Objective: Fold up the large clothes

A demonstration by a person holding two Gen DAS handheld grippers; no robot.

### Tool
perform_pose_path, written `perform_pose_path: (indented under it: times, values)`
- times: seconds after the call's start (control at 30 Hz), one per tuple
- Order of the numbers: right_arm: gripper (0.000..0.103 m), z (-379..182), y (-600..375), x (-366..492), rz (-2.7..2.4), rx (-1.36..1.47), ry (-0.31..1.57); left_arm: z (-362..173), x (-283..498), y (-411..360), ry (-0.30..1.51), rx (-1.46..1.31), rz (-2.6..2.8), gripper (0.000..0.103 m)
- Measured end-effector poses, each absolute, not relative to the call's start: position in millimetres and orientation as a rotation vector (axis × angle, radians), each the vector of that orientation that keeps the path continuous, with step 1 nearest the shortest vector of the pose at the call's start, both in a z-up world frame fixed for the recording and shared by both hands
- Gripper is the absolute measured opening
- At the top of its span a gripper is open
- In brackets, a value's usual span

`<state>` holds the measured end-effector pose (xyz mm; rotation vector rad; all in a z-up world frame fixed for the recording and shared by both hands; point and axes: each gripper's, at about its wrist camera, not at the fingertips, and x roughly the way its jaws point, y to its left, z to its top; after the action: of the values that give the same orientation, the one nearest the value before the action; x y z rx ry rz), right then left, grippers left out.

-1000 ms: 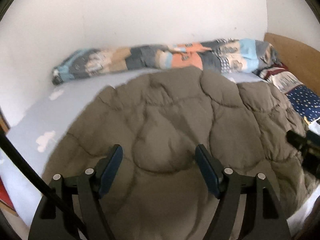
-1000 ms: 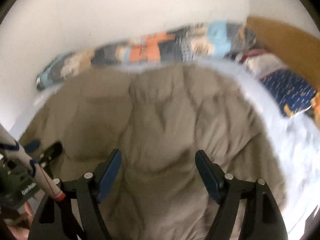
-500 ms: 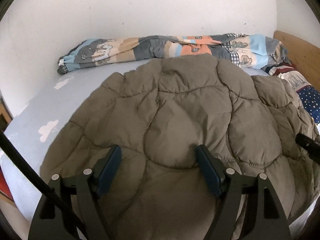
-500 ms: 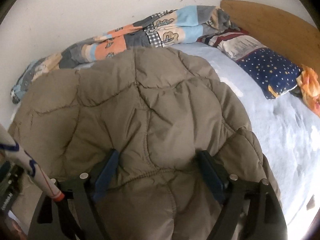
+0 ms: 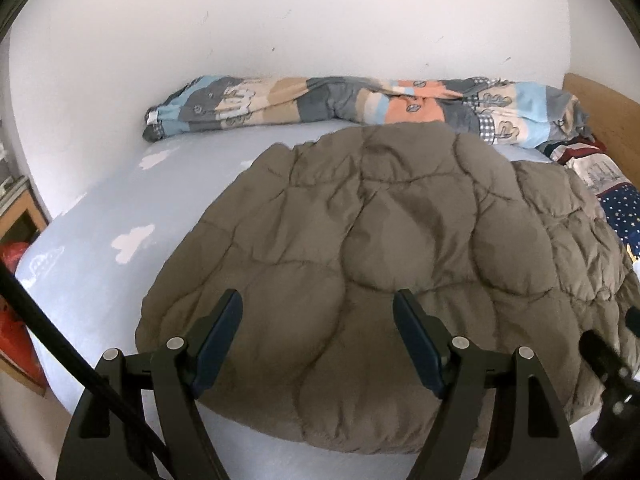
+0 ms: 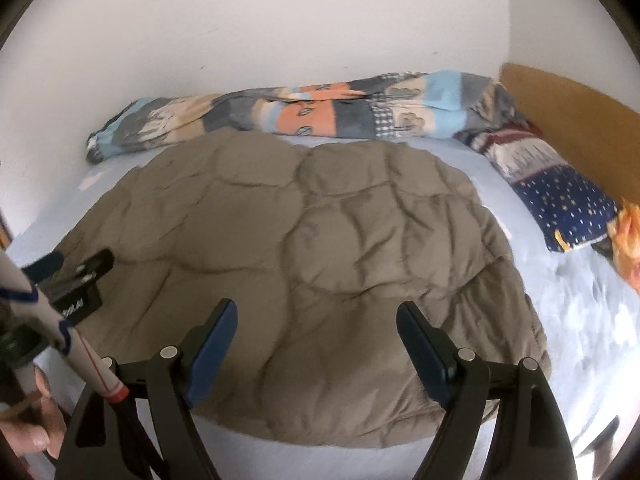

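A large olive-brown quilted jacket (image 5: 392, 240) lies spread flat on the light blue bed sheet (image 5: 100, 240). It also shows in the right wrist view (image 6: 304, 256). My left gripper (image 5: 318, 320) is open and empty, hovering over the jacket's near left part. My right gripper (image 6: 312, 328) is open and empty over the jacket's near right part. The left gripper also shows at the left edge of the right wrist view (image 6: 76, 280). Part of the right gripper shows at the lower right of the left wrist view (image 5: 608, 364).
A rolled patchwork blanket (image 5: 360, 104) lies along the white wall at the back. A star-patterned navy pillow (image 6: 560, 196) and an orange cloth (image 6: 628, 240) lie at the right by the wooden headboard (image 6: 580, 120). A red item (image 5: 12, 264) sits beside the bed's left edge.
Both grippers have pulled back and up from the jacket's near edge. The jacket's front hem and the sheet in front of it now show. The jacket lies flatter.
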<state>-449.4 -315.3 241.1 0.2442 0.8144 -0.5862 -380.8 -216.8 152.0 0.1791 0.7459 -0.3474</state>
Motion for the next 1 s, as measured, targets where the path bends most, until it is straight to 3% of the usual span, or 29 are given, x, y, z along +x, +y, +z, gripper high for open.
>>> perform_pose_path:
  times: [0.23,0.6,0.77,1.0]
  values:
    - [0.087,209,-320,-437,-0.554,0.258,0.917,143,-373,-216,0.770,0.195,-0.316,0.077]
    - [0.091,230,-362,-472,-0.761,0.350,0.790,140,-378,-217,0.739,0.233,-0.321,0.077]
    - [0.093,190,-399,-481,-0.808,0.550,0.919,134,-373,-214,0.788,0.198,-0.340,0.077]
    - [0.096,194,-393,-484,-0.797,0.528,0.902,130,-371,-211,0.806,0.187,-0.350,0.080]
